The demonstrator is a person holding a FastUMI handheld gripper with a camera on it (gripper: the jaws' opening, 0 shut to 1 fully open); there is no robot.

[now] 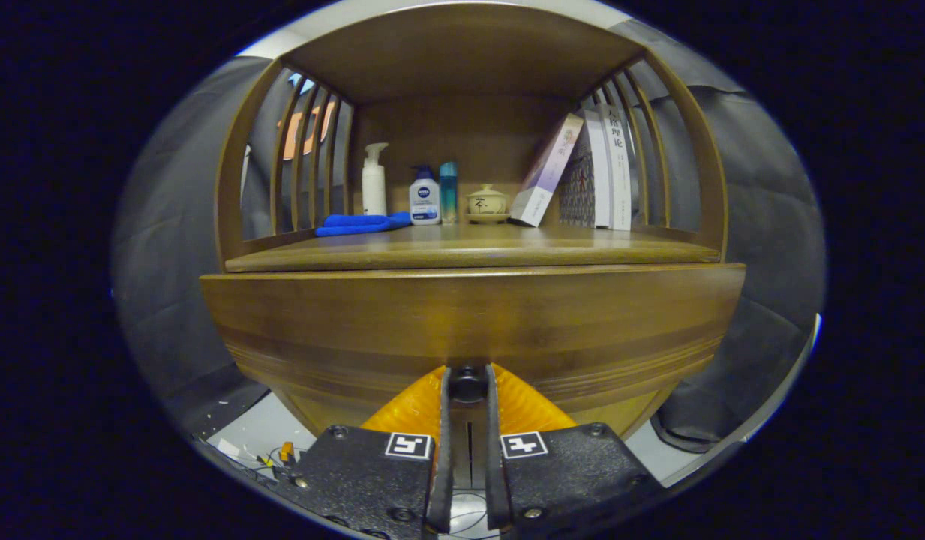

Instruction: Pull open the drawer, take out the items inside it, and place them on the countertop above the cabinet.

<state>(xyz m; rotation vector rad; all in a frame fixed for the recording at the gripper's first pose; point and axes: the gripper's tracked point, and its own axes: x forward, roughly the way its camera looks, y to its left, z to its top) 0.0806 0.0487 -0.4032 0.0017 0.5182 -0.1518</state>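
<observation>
Your gripper (468, 384) is closed narrowly on the dark drawer knob (468, 382), one finger pressing each side. The drawer (470, 322) front sits just ahead, below the countertop (470, 251), which carries bottles (424, 196), a blue cloth (361, 223) and books (582, 176).

Tool (468, 384) level, fingers clamped on knob (468, 382)

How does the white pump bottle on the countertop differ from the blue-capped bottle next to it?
The white pump bottle is taller, slimmer and plain white with a pump spout; the blue-capped bottle is shorter, squatter and carries a blue label. Both stand upright behind the blue cloth, well beyond the gripper, whose fingers close on the drawer knob.
</observation>
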